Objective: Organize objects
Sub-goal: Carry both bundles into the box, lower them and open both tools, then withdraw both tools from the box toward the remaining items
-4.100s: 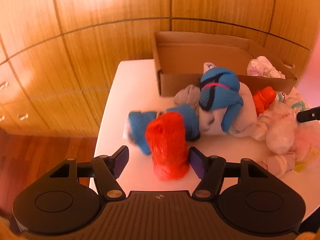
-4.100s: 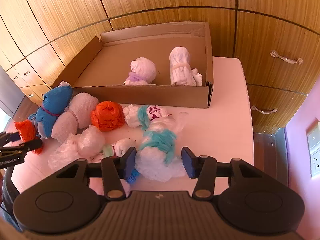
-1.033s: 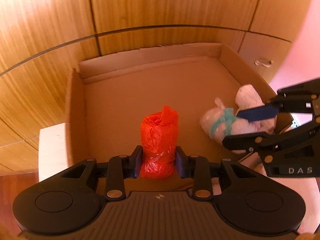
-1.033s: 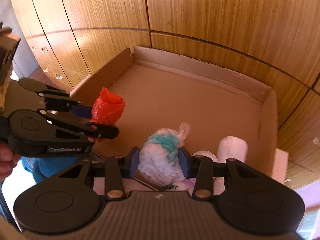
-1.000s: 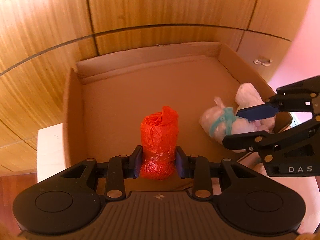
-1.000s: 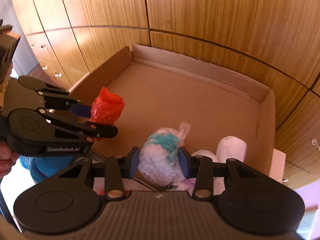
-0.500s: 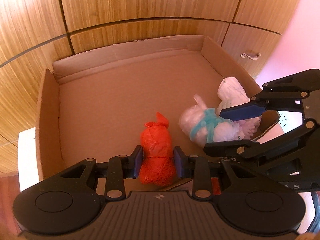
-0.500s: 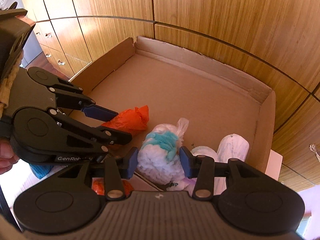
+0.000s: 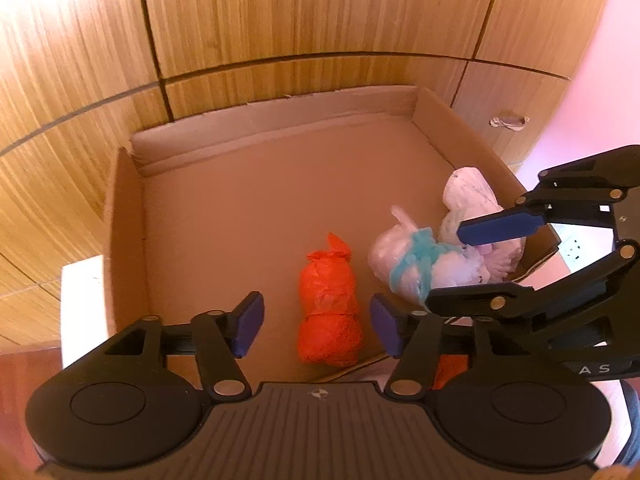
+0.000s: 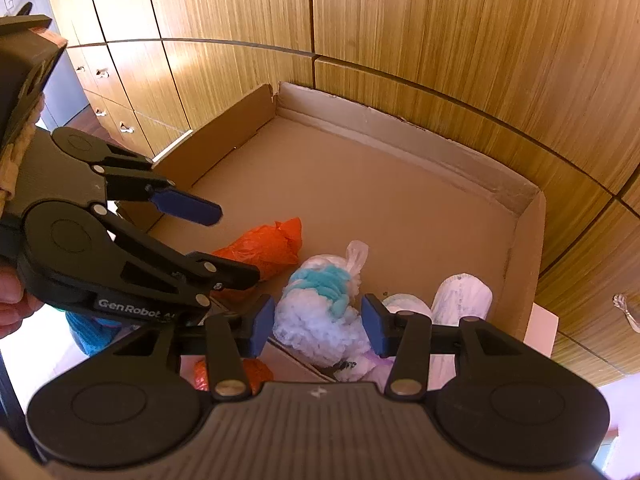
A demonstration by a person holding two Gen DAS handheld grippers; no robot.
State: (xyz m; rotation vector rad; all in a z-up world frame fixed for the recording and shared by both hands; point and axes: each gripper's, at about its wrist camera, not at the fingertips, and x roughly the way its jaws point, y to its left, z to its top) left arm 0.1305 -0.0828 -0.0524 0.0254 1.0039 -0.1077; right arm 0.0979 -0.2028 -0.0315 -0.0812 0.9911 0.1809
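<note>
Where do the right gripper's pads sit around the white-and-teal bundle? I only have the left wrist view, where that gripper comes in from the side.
Observer: In the right wrist view the right gripper is open, one pad on each side of the white-and-teal bundle, which lies in the cardboard box.
Operator: Is anything outside the box?
Observer: Yes, a blue bundle lies outside it, at the far left of that view.

Wooden cabinets, metal handles.

I see my right hand-held gripper spread around the white-and-teal bundle in the cardboard box; the orange bundle lies just left.
</note>
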